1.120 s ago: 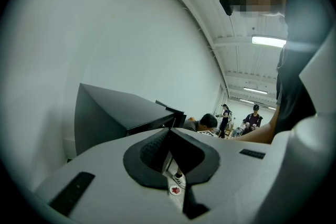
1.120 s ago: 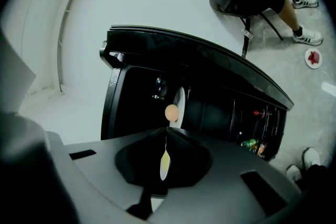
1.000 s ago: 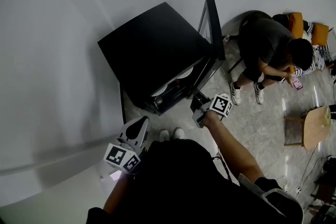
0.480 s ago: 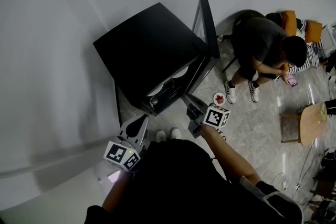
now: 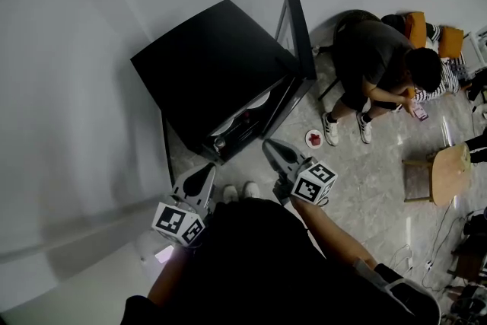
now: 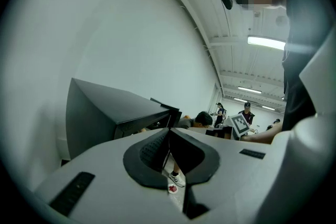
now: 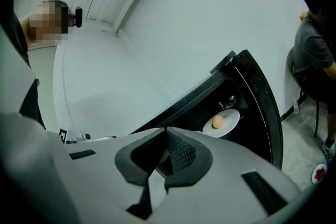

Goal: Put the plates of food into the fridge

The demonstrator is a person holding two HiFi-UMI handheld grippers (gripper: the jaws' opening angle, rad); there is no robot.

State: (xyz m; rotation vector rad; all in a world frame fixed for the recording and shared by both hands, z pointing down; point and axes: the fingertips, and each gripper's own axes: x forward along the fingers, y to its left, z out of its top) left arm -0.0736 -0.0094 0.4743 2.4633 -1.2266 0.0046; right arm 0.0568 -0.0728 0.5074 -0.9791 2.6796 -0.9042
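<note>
Small black fridge (image 5: 217, 61) stands on the floor against the wall, its door (image 5: 298, 34) swung open. On a shelf inside sits a white plate (image 7: 221, 123) with one round orange-brown item. A second plate (image 5: 314, 138), carrying red food, lies on the floor just beside the door, near the shoes of a seated person (image 5: 377, 57). The right gripper (image 5: 270, 148) is held before the opening, fingers pressed together, nothing between them. The left gripper (image 5: 204, 175) is held off to the left, fingers likewise closed and empty.

Head view looks down; both gripper views face the fridge (image 5: 205, 65).
</note>
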